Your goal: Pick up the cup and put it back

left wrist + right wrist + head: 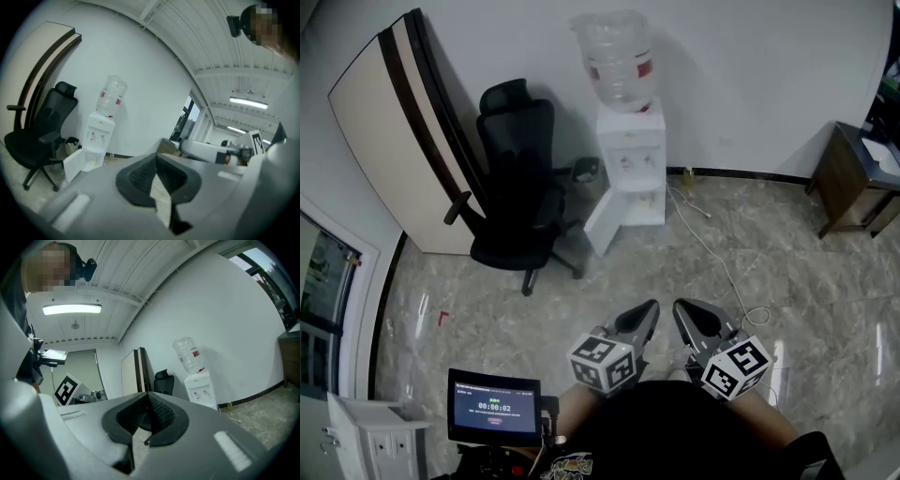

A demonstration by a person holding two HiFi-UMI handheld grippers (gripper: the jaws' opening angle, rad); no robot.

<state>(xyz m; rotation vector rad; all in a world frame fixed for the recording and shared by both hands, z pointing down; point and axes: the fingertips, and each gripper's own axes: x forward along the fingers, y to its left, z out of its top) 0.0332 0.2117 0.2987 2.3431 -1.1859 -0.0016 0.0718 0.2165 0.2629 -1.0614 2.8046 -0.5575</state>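
1. Left gripper [648, 309] [157, 157]: grey moulded plastic shell, black ribbed pads. Jaws are sitting together at the tips, with nothing between them.
2. Right gripper [683, 309] [148, 395]: same build. Jaws are pressing closed on nothing.
3. Both are hanging side by side, near each other, over the glossy marble-pattern floor [750, 244], and pointing toward the dispenser [630, 159].
4. Dispenser: white boxy plastic. A clear ribbed bottle [617, 56] with a red label is sitting inverted on top, and the lower door [602, 225] is standing open.
5. A black mesh chair [520, 187] on castors is standing just left of the dispenser. A beige panel [398, 131] with dark stripes is leaning on the wall behind it.
6. Cup: I'm not making it out for sure. A small pale shape [93, 161] is showing in the dispenser's open lower compartment, well apart from both grippers and ahead of them.
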